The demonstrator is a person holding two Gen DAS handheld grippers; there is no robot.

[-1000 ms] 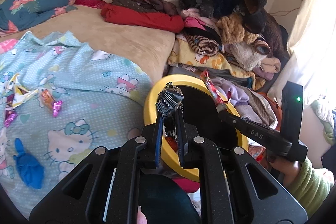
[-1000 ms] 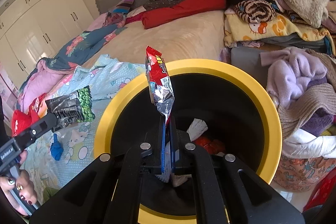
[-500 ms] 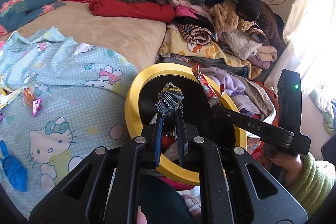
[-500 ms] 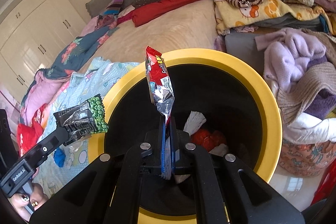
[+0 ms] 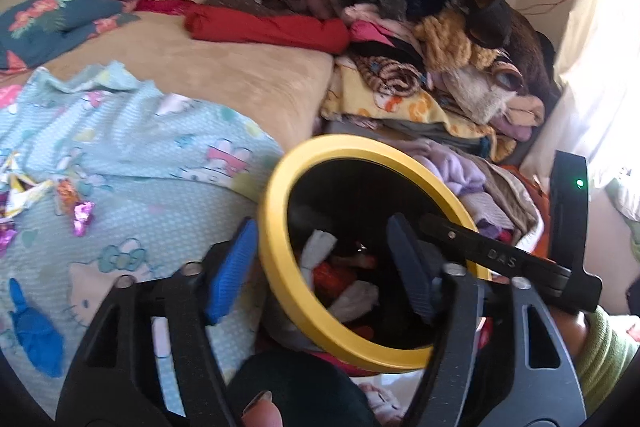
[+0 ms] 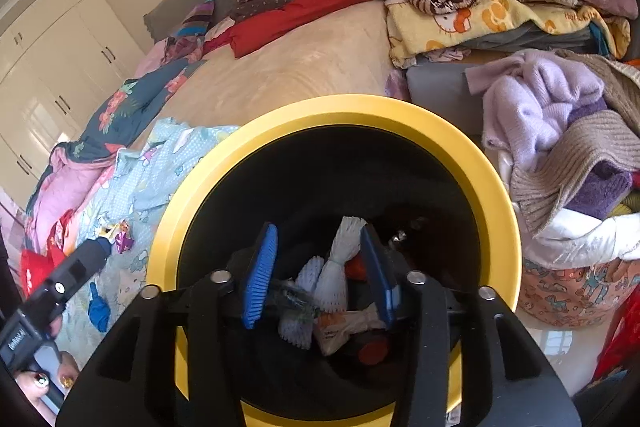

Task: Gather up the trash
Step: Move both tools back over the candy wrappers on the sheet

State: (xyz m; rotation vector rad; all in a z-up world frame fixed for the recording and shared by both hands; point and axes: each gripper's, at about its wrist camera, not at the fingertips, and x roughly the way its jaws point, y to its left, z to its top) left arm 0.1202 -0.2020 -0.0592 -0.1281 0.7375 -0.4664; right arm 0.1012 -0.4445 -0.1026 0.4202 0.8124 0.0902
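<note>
A: Any lettering you can read here?

B: In the left wrist view, right of the middle, the right gripper [image 5: 404, 227] has "DAS" on its black arm.

A: And the right wrist view?

B: At the lower left edge the left gripper [image 6: 105, 245] carries a small white label, possibly "GenRobot.AI", though it is too blurred to be sure.

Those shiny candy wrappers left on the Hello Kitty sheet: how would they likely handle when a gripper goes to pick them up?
The candy wrappers look thin, crinkled and foil-like, so probably very light and floppy. They lie flat on the soft blue sheet, so closing fingers may pinch cloth along with them. Their glossy surface could slip between pads.
</note>
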